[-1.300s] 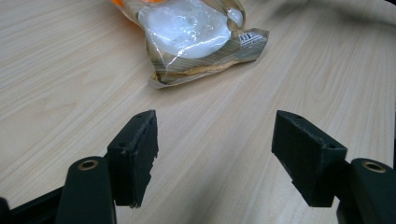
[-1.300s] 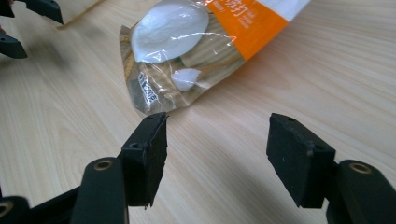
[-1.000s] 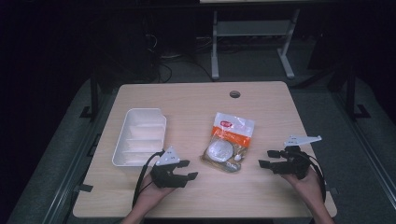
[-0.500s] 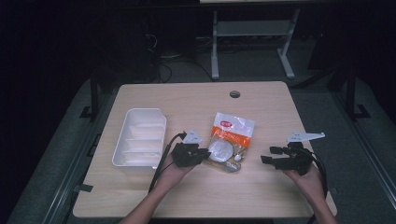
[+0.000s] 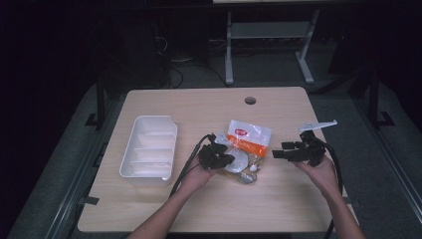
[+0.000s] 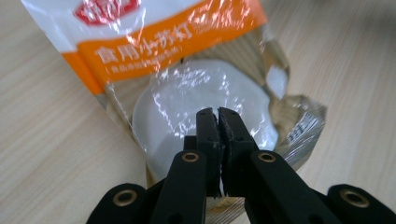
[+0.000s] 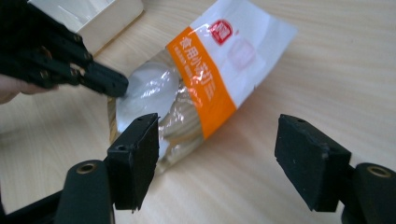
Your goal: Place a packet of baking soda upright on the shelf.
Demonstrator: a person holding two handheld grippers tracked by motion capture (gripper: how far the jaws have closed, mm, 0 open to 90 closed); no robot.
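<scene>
Clear plastic pouch with white-and-orange printed top, red logo, white round lump inside, lies centre of the wooden table in the high view. Left gripper jaws just closed together, tips on the pouch's film over the lump. Right gripper jaws spread wide, empty, just right of the pouch. White divided tray at left.

bag: clear film, white top, orange band, red logo
tray: white
tabletop: pale wood grain
gripper jaws: black
</scene>
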